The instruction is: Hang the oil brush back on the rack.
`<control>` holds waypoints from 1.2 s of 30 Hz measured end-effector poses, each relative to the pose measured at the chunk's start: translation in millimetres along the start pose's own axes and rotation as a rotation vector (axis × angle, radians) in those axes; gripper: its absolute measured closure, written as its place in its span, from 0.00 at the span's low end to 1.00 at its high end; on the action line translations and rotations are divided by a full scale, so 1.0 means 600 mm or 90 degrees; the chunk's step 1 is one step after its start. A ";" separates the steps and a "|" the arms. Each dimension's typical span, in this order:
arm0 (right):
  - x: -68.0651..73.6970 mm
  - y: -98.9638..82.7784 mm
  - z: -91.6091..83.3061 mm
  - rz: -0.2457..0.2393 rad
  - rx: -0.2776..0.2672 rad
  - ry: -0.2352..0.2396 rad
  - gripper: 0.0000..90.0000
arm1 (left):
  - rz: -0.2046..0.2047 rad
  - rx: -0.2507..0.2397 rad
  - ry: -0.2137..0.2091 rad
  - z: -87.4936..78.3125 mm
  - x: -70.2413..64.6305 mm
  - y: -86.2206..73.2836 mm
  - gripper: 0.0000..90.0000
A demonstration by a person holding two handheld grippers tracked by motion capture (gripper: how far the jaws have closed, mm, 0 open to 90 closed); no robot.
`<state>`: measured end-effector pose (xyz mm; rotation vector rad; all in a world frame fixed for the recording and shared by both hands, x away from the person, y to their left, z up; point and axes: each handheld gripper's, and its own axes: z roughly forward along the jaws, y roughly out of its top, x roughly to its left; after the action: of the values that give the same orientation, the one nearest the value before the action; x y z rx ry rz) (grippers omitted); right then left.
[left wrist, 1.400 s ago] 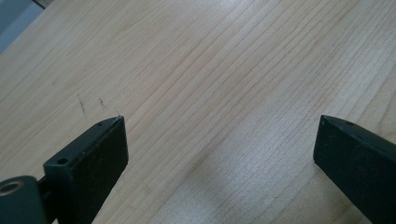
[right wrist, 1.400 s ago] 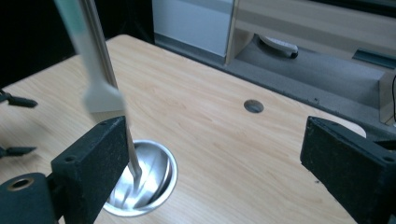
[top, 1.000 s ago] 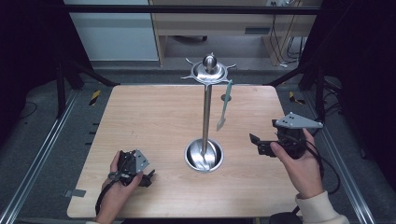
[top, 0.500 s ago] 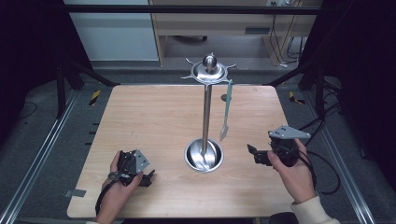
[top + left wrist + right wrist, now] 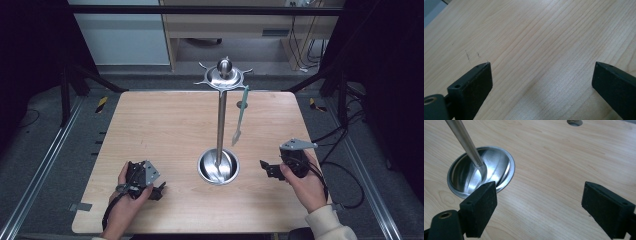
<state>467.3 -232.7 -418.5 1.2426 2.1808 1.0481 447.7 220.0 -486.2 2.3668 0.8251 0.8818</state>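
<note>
A steel stand rises from a round dished base (image 5: 218, 167) in the middle of the wooden table (image 5: 165, 130), with a pole (image 5: 220, 125) and a hooked crown with a ball on top (image 5: 224, 74). A pale green utensil (image 5: 240, 116) hangs from one hook. My right gripper (image 5: 266, 168) rests low on the table to the right of the base, open and holding nothing; its own view has the base (image 5: 480, 171) and pole (image 5: 465, 141) just past the left jaw. My left gripper (image 5: 159, 191) lies at the front left, open over bare wood (image 5: 536, 50).
A small round hole (image 5: 574, 122) is cut in the tabletop beyond the right gripper. Black frame bars and cables surround the table, with a cable (image 5: 345, 185) trailing off the right edge. A wooden desk stands behind on the grey floor.
My right gripper has come down and a little forward, from raised beside the stand to resting low on the table near the base. The left gripper has stayed put.
</note>
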 end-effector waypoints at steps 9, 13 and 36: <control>-0.008 -0.011 0.031 -0.001 0.020 0.006 0.15 | 0.001 0.000 0.000 0.000 -0.001 0.000 0.03; -0.012 -0.015 0.045 0.009 0.027 0.006 0.15 | 0.001 0.000 0.000 0.000 0.000 0.000 0.03; -0.038 -0.021 0.113 0.022 0.042 -0.019 0.16 | 0.002 -0.001 0.000 0.000 -0.002 0.000 0.03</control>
<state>517.2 -228.9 -470.8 1.3214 2.1947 0.9732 447.1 219.1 -486.9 2.3675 0.8213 0.8830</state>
